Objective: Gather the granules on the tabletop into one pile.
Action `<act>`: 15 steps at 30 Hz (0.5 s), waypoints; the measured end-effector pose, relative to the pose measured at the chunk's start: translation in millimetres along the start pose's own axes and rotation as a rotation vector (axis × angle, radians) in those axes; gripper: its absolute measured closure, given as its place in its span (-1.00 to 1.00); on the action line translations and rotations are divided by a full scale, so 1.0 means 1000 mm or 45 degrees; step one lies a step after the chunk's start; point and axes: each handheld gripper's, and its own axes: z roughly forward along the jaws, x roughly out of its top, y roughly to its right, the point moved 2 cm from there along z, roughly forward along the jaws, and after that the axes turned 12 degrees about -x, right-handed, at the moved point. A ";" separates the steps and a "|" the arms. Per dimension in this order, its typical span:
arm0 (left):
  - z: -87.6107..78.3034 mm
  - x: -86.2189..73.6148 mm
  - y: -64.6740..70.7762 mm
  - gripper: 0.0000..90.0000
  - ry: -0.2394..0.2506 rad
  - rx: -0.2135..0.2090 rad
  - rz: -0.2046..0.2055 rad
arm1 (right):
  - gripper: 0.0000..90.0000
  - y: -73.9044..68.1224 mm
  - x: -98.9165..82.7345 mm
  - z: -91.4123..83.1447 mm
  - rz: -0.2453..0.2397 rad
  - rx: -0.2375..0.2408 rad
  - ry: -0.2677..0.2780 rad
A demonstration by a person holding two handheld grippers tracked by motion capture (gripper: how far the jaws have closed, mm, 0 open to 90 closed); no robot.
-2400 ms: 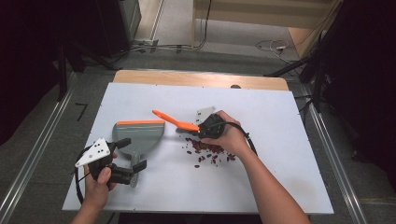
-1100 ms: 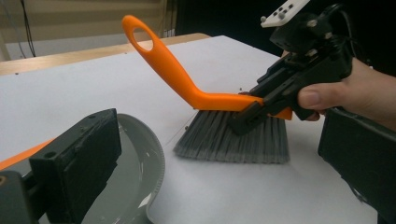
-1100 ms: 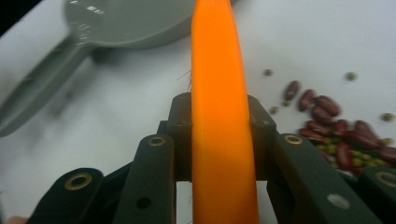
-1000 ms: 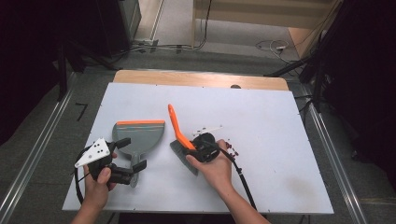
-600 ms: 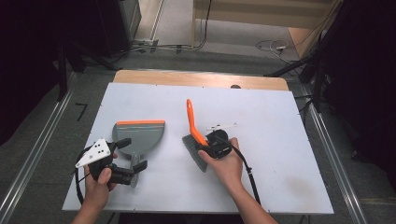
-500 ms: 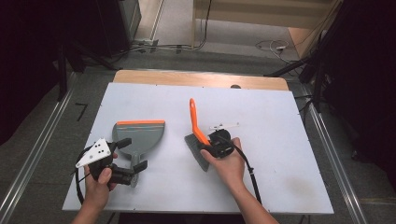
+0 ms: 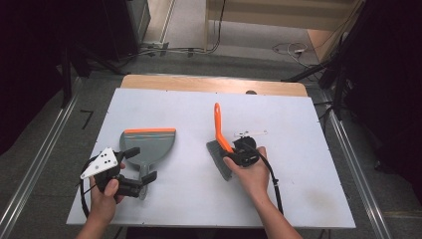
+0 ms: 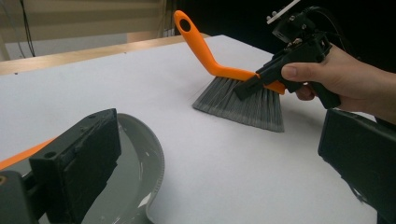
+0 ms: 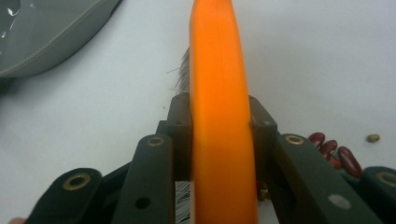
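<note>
The right hand-held gripper (image 7: 230,155) clamps the brush (image 7: 218,130) beside beans (image 9: 334,151) on the counter (image 7: 298,129); the left hand-held gripper (image 7: 142,164), jaws wide, apparently straddles the dustpan (image 7: 149,145) handle.

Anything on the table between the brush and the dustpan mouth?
Nothing visible. Bare white table separates the brush, clamped in the right gripper, from the dustpan. The red beans lie beside the brush on its far side from the dustpan.

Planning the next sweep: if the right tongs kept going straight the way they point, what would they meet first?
Probably nothing: the right tongs, shut on the orange-handled grey brush, point across bare white tabletop; the grey dustpan lies off to the side.
</note>
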 end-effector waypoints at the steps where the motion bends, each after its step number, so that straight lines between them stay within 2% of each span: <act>1: 0.000 0.000 0.000 -1.00 0.000 0.000 0.000 | 0.51 0.001 0.000 0.000 0.004 -0.003 0.000; 15: 0.001 0.000 0.000 -1.00 -0.004 -0.002 0.002 | 0.51 0.018 -0.001 -0.004 0.041 -0.032 0.007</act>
